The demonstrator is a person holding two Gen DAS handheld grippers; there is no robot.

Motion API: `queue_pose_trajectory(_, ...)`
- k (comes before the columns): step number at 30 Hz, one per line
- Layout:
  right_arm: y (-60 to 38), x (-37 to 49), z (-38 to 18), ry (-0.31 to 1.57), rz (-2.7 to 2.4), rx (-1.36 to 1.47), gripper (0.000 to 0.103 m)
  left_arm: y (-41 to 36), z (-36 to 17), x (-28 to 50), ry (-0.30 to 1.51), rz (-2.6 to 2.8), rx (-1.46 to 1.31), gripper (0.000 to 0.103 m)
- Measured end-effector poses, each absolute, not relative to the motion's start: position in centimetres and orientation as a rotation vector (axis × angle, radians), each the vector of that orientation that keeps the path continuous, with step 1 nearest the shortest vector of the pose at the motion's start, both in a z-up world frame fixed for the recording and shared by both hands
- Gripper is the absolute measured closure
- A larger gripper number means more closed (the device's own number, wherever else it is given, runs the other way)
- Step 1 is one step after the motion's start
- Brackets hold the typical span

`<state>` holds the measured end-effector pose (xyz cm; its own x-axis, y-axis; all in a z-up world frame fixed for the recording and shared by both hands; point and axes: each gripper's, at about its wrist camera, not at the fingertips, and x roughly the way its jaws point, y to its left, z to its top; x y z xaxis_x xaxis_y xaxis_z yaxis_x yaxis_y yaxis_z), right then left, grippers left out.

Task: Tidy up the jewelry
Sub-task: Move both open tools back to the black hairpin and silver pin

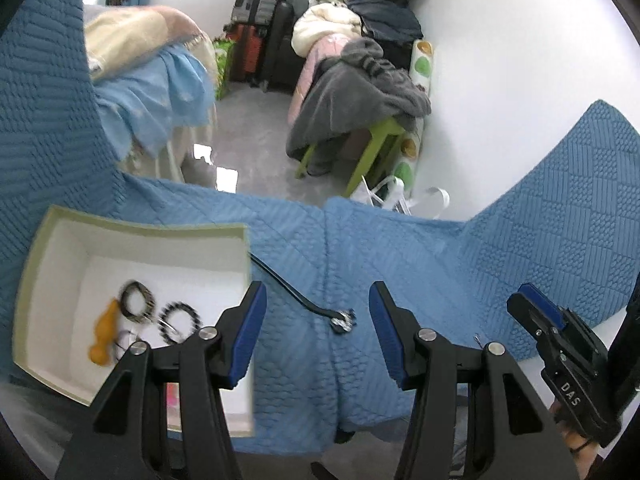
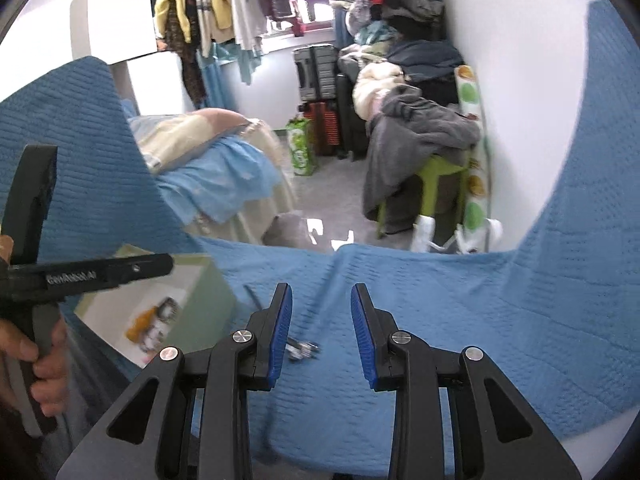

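A white box with a pale green rim [image 1: 132, 232] sits on the blue quilt [image 1: 400, 248] at the left. In it lie two black-and-white bracelets [image 1: 138, 302] [image 1: 180, 322] and an orange piece [image 1: 106, 334]. A black cord with a silver pendant [image 1: 342, 320] lies on the quilt just right of the box. My left gripper [image 1: 316, 300] hangs open above the pendant, with nothing between its pads. My right gripper [image 2: 322, 300] is open too, held over the quilt with the pendant [image 2: 304, 348] below its left finger. Each gripper shows in the other's view: the right [image 1: 528, 304] and the left [image 2: 160, 266].
Beyond the quilt's far edge lie a grey floor [image 1: 256, 120], a bed with a light blue sheet [image 1: 168, 92], suitcases [image 1: 260, 20] and a green stool piled with clothes [image 1: 360, 96]. A white wall [image 1: 500, 100] stands to the right. A hand [image 2: 44, 360] grips the left tool's handle.
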<state>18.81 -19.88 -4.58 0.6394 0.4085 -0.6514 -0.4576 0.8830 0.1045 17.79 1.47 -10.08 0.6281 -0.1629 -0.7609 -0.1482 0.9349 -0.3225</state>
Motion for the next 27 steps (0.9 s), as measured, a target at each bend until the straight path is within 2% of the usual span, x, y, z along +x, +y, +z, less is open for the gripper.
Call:
queue_pose_trajectory(15,-32.5,20.7,-11.2,0.848,0.383,-0.067,0.075,-6.5,-17.2,21.2,1.03,0.052,-0.378,0.051)
queue_pose_trajectory(27,-37.8,22.1,-18.2,0.984,0.273,-0.058,0.075,-7.1,-23.3,23.1,1.093,0.171,-0.386,0.052)
